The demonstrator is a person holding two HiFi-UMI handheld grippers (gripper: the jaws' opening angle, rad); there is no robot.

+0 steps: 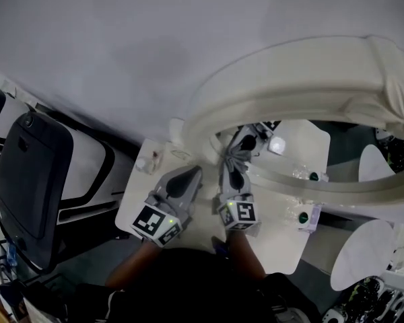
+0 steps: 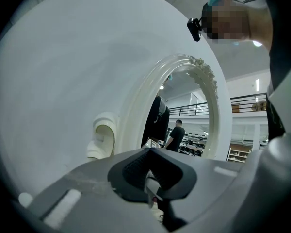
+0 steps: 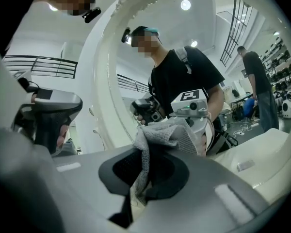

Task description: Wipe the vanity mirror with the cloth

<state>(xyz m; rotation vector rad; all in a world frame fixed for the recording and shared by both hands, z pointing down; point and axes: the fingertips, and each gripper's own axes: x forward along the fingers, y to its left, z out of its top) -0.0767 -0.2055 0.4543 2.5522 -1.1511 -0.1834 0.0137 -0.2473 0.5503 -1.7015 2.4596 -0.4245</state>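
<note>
Grey knitted cloth (image 3: 157, 139) sits bunched in the right gripper (image 3: 144, 174), whose dark-padded jaws are clamped on a fold of it. A loose end droops below the pads and the bulk puffs out ahead of them. To its left, the left gripper (image 2: 154, 191) has its jaws pressed together with nothing between them. It is held over the white tabletop (image 1: 143, 200), pointing toward the mirror's lower left corner and apart from it. Ahead of the right gripper, the wad of cloth appears to touch the glass (image 3: 194, 47) low down, near the bottom of the frame's left side. In the right gripper view, cloth and reflected cloth meet with no gap. The oval vanity mirror (image 1: 286, 54) stands upright on the tabletop. Its frame is thick, cream-coloured and moulded, with carved ornament along the crest (image 2: 206, 74) and a curled scroll foot (image 2: 102, 139) at the lower left. The glass reflects a person in a black T-shirt (image 3: 184, 76) holding the marker-cubed gripper with the cloth, as well as ceiling lights and a dark railing. Behind the mirror rises a plain pale grey wall (image 1: 108, 39).
</note>
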